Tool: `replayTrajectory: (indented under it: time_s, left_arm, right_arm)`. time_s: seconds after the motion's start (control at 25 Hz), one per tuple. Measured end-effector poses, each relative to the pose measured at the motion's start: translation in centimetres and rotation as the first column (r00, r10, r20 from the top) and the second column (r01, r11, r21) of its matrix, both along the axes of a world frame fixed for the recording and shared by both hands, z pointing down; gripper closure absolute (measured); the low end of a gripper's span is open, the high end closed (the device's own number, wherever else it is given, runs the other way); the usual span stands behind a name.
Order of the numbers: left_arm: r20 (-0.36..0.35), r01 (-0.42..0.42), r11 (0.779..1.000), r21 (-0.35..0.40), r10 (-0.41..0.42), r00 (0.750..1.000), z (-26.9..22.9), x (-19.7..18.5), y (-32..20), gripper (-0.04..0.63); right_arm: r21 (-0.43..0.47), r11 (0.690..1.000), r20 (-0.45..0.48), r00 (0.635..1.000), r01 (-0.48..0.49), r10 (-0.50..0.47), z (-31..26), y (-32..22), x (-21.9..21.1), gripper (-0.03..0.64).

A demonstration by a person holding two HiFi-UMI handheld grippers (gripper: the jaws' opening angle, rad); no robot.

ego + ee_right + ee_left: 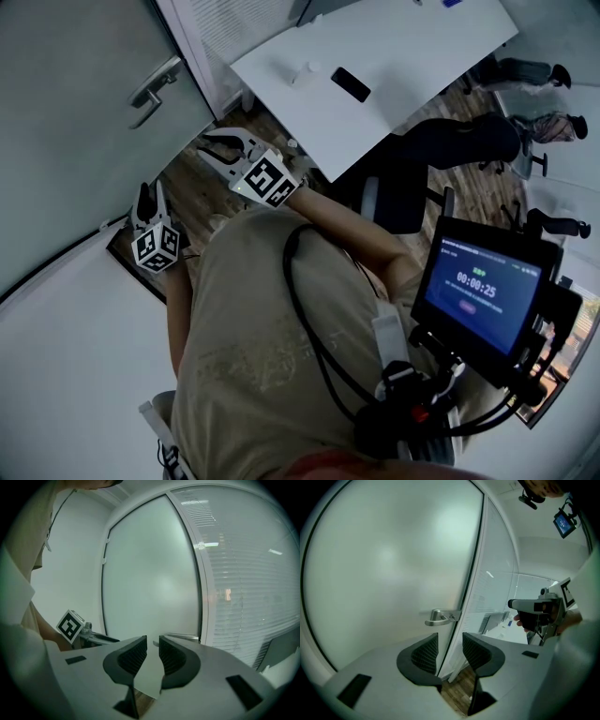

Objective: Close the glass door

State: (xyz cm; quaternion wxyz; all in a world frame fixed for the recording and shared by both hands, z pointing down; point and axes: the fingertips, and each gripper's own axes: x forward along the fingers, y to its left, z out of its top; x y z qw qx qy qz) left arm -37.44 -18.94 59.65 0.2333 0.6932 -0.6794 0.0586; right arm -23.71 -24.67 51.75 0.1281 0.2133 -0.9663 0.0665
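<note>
Your left gripper holds its jaws slightly apart, gripping nothing. The dark edge of the frosted glass door lines up with the gap, but you cannot tell whether it touches them. Your right gripper is also parted and empty. The door fills the head view's upper left. In the right gripper view, its handle is mostly hidden behind the jaws.

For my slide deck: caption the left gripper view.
Left gripper, jaws apart and empty, faces the frosted glass door and its lever handle.
</note>
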Motion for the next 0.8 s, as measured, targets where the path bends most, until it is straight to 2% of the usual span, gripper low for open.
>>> replayTrajectory:
  time_s: [0.4,0.8]
  left_arm:
    - [-0.01,-0.004,1.0,-0.014,0.004,1.0,0.5,0.6,0.5,0.417]
    - [-0.006,0.026,0.999,-0.032,-0.026,1.0,0.9,-0.3,2.1,0.417]
  right_arm:
    - [-0.011,1.0,-0.03,1.0,0.004,-0.004,1.2,0.5,0.4,0.545]
    - [-0.011,0.999,-0.038,0.998,0.045,-0.045,1.5,1.1,-0.8,0.545]
